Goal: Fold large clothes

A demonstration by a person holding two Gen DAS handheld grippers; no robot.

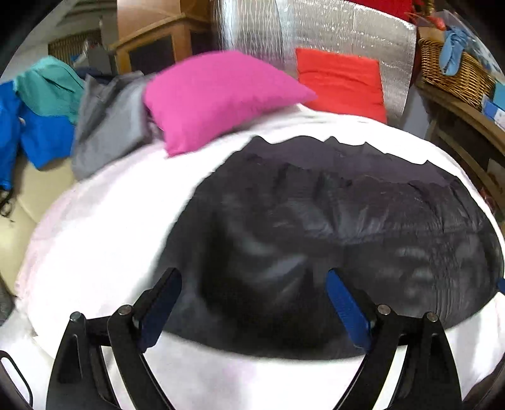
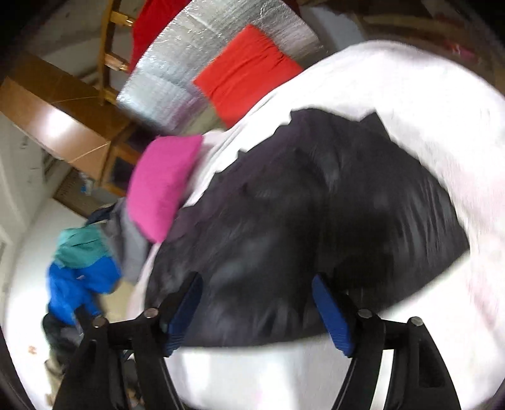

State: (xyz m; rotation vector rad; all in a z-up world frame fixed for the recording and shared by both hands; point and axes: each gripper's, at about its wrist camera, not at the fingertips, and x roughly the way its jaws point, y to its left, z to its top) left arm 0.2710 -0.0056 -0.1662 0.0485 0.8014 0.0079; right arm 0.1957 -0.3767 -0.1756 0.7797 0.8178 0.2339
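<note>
- The jacket (image 1: 331, 227) is black, shiny and puffy, creased into soft ridges, with a jagged far edge. It lies spread on a white blanket (image 1: 104, 227), which shows on all sides of it.
- No brand, label or writing can be read on anything; both views are blurred.
- Left gripper (image 1: 254, 302): jaws spread wide, holding nothing, over the jacket's near edge, its blue pads (image 1: 347, 312) set apart above the black fabric. Whether they touch it cannot be told.
- Right gripper (image 2: 257, 310): also wide and holding nothing, over the jacket's (image 2: 315, 220) near edge on the blanket (image 2: 426, 120); its view is tilted.
- Left of the jacket in both views: a blue-and-teal garment (image 1: 41, 110), a grey garment (image 1: 107, 126), then a pink pillow (image 1: 217, 97) on the blanket's far edge, and a red cushion (image 1: 341, 82) against a silver foil sheet (image 1: 315, 28).
- Only the left view shows a wicker basket (image 1: 454, 69) on a shelf at right.
- Only the right view shows pale floor (image 2: 31, 284) under the blue-and-teal garment (image 2: 82, 271).
</note>
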